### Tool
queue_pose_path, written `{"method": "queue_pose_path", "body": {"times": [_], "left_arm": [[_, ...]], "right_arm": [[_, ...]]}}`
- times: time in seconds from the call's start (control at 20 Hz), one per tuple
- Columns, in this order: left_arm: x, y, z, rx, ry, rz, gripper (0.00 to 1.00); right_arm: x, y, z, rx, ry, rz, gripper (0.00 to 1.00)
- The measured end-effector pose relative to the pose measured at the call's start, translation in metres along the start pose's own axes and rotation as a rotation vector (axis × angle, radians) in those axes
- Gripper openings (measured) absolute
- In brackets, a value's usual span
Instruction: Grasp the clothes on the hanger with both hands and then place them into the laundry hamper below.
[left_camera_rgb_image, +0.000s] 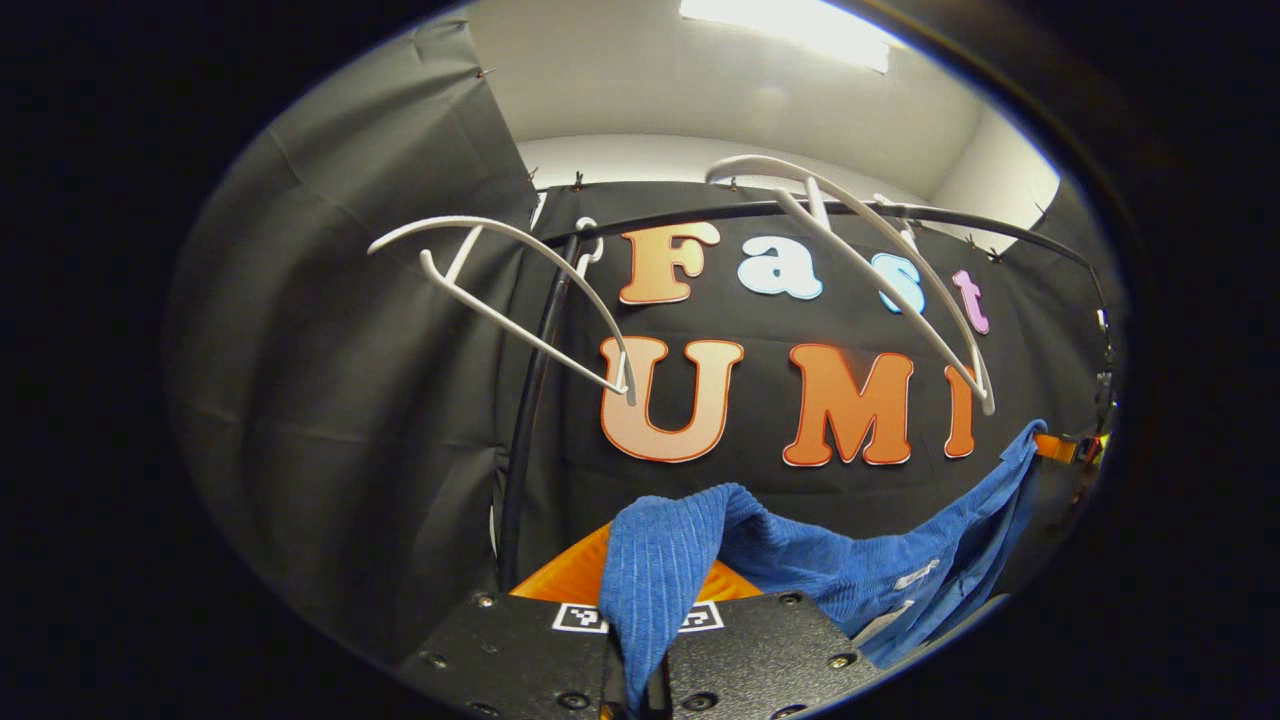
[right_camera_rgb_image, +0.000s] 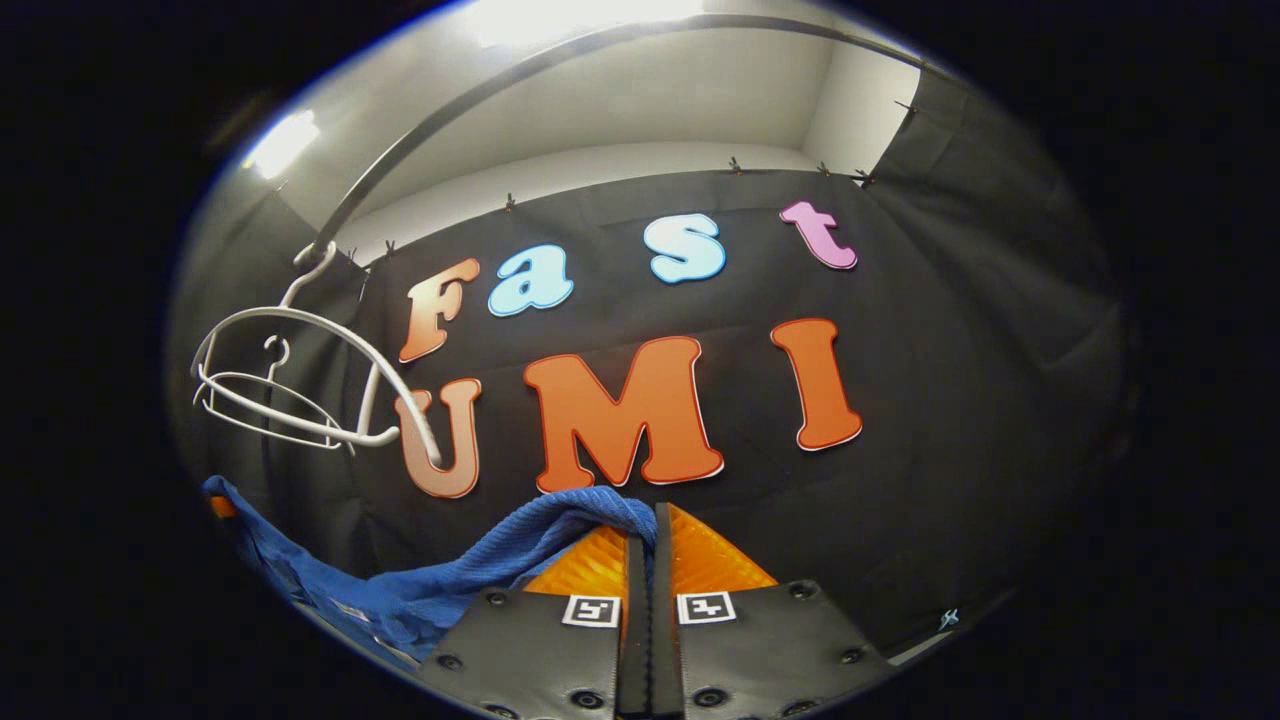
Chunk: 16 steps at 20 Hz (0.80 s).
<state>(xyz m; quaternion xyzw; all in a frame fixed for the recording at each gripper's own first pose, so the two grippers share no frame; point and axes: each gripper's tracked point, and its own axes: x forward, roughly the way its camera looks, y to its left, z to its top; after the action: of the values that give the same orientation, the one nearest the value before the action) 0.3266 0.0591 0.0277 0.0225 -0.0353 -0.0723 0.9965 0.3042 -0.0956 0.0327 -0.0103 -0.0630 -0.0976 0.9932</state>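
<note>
Hanging in a sagging span low in the frame, the blue ribbed cloth (left_camera_rgb_image: 850, 575) stretches between the two grippers. In the left gripper view one end folds over the left gripper (left_camera_rgb_image: 640, 640), whose fingers are closed narrow on it; the far end rises at the right edge. In the right gripper view the right gripper (right_camera_rgb_image: 640, 580) pinches the other end (right_camera_rgb_image: 560, 525) tight, and the cloth trails to the lower left. Two white hangers (left_camera_rgb_image: 520, 300) hang bare on the black rail (left_camera_rgb_image: 900, 212) above, in the upper half of the frame
</note>
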Motion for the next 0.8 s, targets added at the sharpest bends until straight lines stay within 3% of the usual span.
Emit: {"method": "queue_pose_path", "body": {"times": [0.25, 0.5, 0.65, 0.7, 0.8], "left_arm": [[-0.010, -0.051, -0.017, -0.010, 0.015, -0.082, 0.07], [-0.030, -0.132, -0.042, -0.069, 0.040, -0.242, 0.07], [-0.044, -0.184, -0.070, -0.230, 0.081, -0.372, 0.07], [-0.051, -0.196, -0.082, -0.262, 0.102, -0.390, 0.07], [-0.060, -0.197, -0.116, -0.256, 0.152, -0.351, 0.08]], "right_arm": [[-0.038, 0.073, -0.009, -0.021, 0.013, 0.160, 0.07], [-0.086, 0.135, -0.040, -0.062, 0.054, 0.304, 0.07], [-0.113, 0.156, -0.077, -0.083, 0.116, 0.352, 0.07], [-0.122, 0.157, -0.096, -0.068, 0.153, 0.347, 0.07], [-0.137, 0.149, -0.133, -0.029, 0.219, 0.323, 0.08]]}}
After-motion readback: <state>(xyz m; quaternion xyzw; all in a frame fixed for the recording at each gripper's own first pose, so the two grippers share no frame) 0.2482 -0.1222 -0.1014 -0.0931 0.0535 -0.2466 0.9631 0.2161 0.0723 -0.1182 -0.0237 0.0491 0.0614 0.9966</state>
